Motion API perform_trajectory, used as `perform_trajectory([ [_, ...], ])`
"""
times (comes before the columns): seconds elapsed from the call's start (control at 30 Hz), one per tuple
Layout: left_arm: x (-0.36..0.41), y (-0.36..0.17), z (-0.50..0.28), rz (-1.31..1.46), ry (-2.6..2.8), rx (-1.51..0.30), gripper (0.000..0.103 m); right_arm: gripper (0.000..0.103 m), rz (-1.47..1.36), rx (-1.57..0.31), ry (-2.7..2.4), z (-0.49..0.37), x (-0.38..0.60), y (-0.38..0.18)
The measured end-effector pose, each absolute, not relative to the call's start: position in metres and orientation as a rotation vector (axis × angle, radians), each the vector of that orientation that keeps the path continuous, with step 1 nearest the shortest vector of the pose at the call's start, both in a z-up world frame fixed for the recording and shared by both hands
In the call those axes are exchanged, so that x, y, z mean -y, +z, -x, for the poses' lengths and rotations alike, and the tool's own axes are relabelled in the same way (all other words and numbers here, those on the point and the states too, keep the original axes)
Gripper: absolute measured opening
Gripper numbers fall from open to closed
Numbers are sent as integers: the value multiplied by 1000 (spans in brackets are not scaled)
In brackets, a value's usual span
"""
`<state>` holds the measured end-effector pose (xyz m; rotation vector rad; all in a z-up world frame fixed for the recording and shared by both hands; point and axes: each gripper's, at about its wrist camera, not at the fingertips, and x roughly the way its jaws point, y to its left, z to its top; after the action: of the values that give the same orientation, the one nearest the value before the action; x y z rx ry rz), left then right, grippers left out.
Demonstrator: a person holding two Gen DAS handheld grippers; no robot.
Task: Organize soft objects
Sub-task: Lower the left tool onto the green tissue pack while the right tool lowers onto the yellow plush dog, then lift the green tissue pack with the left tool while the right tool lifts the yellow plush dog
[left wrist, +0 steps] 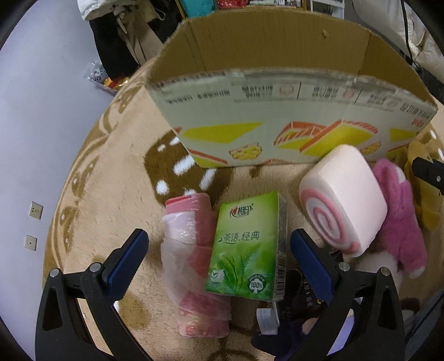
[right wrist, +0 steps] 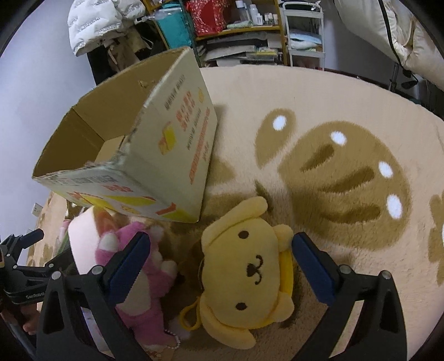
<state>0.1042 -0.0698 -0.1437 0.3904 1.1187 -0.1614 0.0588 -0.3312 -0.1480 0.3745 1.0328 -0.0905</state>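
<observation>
In the left wrist view my left gripper (left wrist: 219, 241) is open above a green tissue pack (left wrist: 245, 247) and a pink plastic-wrapped roll (left wrist: 191, 250) lying on the rug. A pink swirl-roll cushion (left wrist: 344, 200) and a pink plush (left wrist: 399, 213) lie to its right. The open cardboard box (left wrist: 277, 122) stands behind them. In the right wrist view my right gripper (right wrist: 220, 244) is open, its fingers either side of a yellow dog plush (right wrist: 247, 266). The pink plush (right wrist: 144, 277) and the swirl cushion (right wrist: 80, 238) lie left of it, in front of the box (right wrist: 166, 155).
A beige rug with brown patterns (right wrist: 333, 166) covers the floor. Dark items and a small white tag (left wrist: 266, 319) lie below the tissue pack. Shelves with clutter (right wrist: 236, 33) and hanging coats (right wrist: 102, 25) stand behind. The left gripper (right wrist: 22, 258) shows at the left edge.
</observation>
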Motion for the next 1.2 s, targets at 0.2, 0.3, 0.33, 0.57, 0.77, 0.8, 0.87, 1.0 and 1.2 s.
perform_trajectory([
  [0.2, 73, -152, -104, -415, -162, -1136, 101, 101, -382, -1083, -87, -65, 330, -161],
  [0.3, 75, -153, -102, -421, -168, -1138, 96, 100, -378, -1085, -87, -65, 330, -161],
  [0.33, 76, -154, -102, -423, -172, -1140, 92, 99, -374, -1088, -90, -65, 330, -162],
  [0.57, 80, -150, -96, -384, -244, -1152, 62, 82, -349, -1094, -110, -65, 335, -162],
  [0.77, 80, -148, -94, -350, -262, -1163, 52, 72, -365, -1091, -106, -62, 338, -162],
  [0.8, 80, -147, -94, -348, -262, -1165, 51, 71, -364, -1096, -106, -61, 339, -162],
  [0.87, 76, -147, -94, -340, -262, -1166, 50, 70, -352, -1103, -106, -62, 338, -163],
  [1.0, 70, -142, -94, -320, -257, -1157, 50, 70, -335, -1117, -110, -61, 335, -165],
  [1.2, 63, -124, -89, -279, -252, -1100, 50, 61, -328, -1119, -123, -61, 333, -164],
])
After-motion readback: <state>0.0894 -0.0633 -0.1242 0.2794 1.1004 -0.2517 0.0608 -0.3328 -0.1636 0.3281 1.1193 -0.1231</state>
